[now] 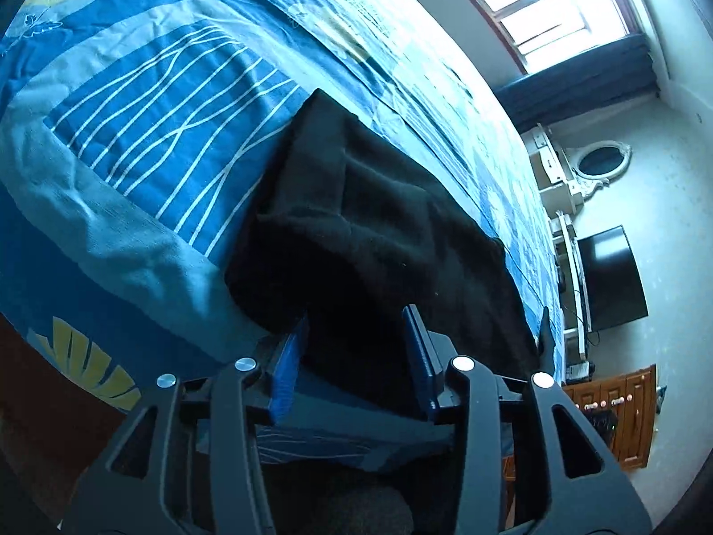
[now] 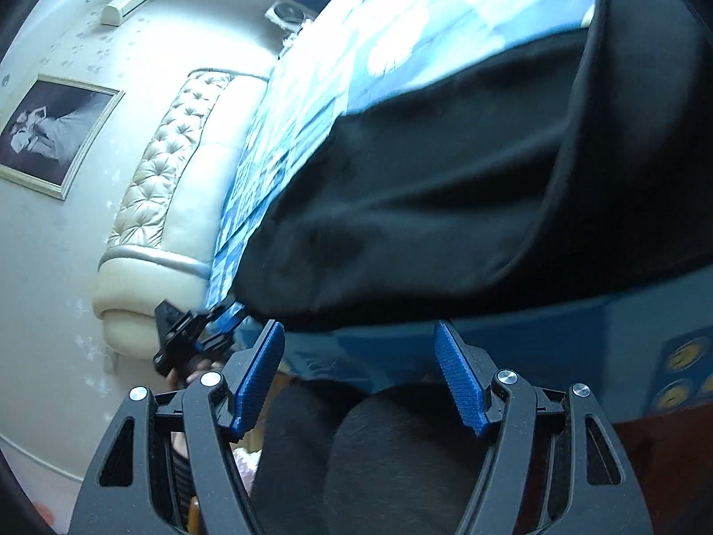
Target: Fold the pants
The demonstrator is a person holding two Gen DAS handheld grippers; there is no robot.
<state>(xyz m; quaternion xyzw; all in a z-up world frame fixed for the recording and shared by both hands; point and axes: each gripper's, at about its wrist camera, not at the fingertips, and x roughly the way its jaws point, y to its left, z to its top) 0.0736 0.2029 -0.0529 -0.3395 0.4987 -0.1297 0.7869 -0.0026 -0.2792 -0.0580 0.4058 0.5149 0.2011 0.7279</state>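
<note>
Black pants (image 1: pixel 370 227) lie on a bed with a blue patterned cover (image 1: pixel 147 102), their near end hanging over the bed's edge. My left gripper (image 1: pixel 358 325) is open, its blue pads either side of the pants' near edge without closing on it. In the right wrist view the pants (image 2: pixel 445 205) fill the middle, a folded layer on the right. My right gripper (image 2: pixel 358 339) is open just below the pants' hanging edge. The left gripper (image 2: pixel 191 334) also shows at the left there.
A cream tufted headboard (image 2: pixel 165 187) and a framed picture (image 2: pixel 49 129) are left of the bed. A window (image 1: pixel 548 4), a white dresser with oval mirror (image 1: pixel 583 165), a dark TV (image 1: pixel 610 276) and a wooden cabinet (image 1: pixel 624 414) stand beyond the bed.
</note>
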